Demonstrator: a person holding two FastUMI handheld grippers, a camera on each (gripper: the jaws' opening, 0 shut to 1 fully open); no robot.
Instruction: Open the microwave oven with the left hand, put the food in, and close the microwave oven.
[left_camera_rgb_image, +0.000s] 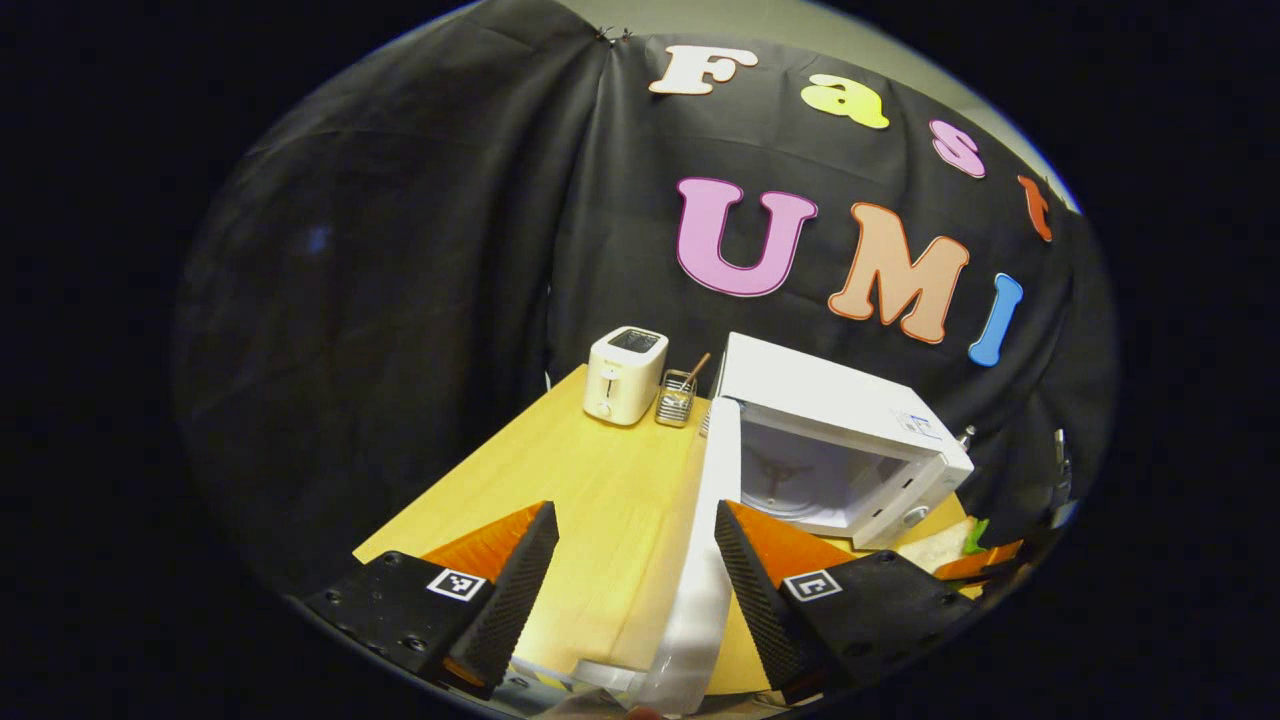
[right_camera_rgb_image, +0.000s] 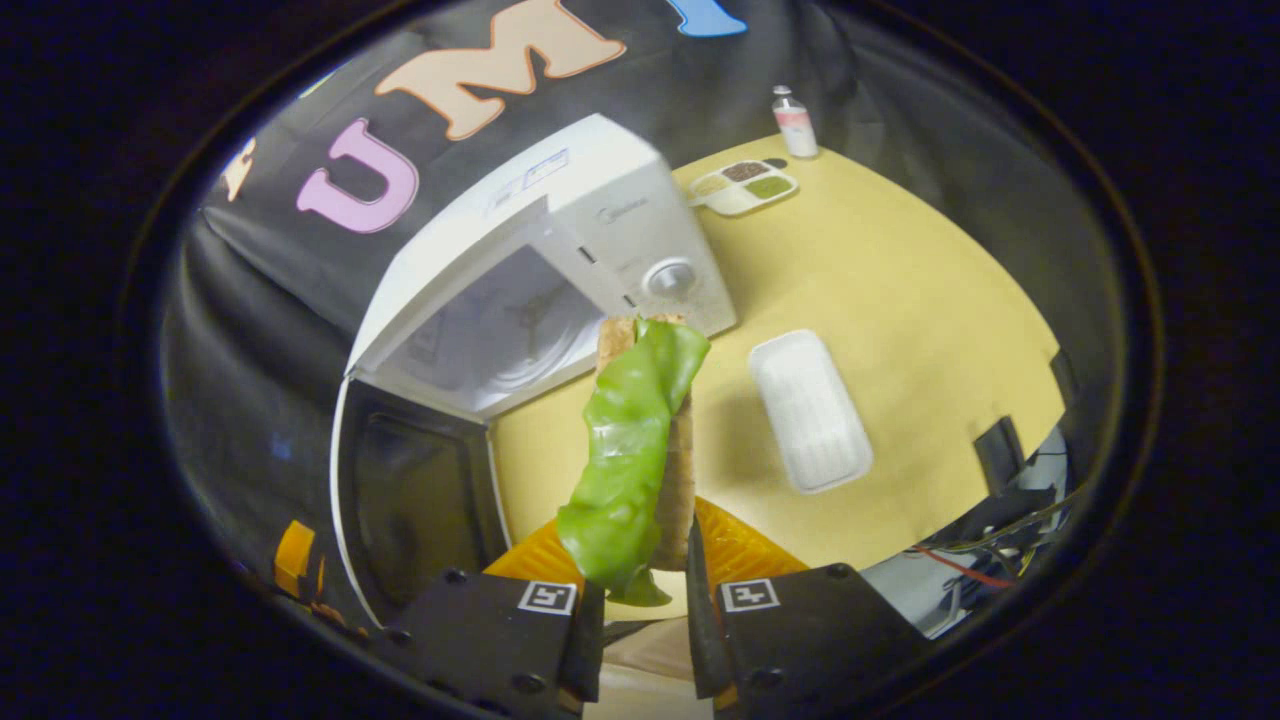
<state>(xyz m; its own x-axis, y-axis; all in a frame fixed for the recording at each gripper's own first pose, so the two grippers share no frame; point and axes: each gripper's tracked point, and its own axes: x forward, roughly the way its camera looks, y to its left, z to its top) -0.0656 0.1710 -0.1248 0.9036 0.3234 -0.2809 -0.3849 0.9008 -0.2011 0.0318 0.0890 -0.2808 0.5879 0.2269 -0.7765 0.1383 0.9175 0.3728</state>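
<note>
Presently, left gripper view: the left gripper (left_camera_rgb_image: 632, 590) hangs above the wooden table (left_camera_rgb_image: 560, 480) with its fingers spread wide and nothing pressed between them. The edge of the open microwave door (left_camera_rgb_image: 712, 520) runs up between the two fingers, nearer the right-hand one; whether that finger touches the door cannot be told from this angle. Beyond stands the white microwave (left_camera_rgb_image: 840, 400), door swung out, its pale cavity and turntable (left_camera_rgb_image: 790, 480) exposed. At the far table edge, a white toaster (left_camera_rgb_image: 625, 375) sits just beside a small wire holder (left_camera_rgb_image: 677, 397) with a utensil in it. Near the microwave's right front corner some food shapes lie blurred, probably bread and something green.

Right gripper view: the right gripper (right_camera_rgb_image: 645, 590) is closed on the food (right_camera_rgb_image: 635, 450), a slice of bread with a long green lettuce leaf draped over its face. Both fingers press its lower end, and the piece stands up from the jaws, its top reaching toward the microwave's control panel and knob (right_camera_rgb_image: 670, 277). The food is outside the cavity, in front of the opening and above the table. The microwave door (right_camera_rgb_image: 415, 500) hangs open at lower left, its dark window facing the camera. An empty white tray (right_camera_rgb_image: 810, 410) lies on the table to the right of the food. Farther back, a divided dish (right_camera_rgb_image: 745, 187) with fillings sits near a small bottle (right_camera_rgb_image: 795, 122).
</note>
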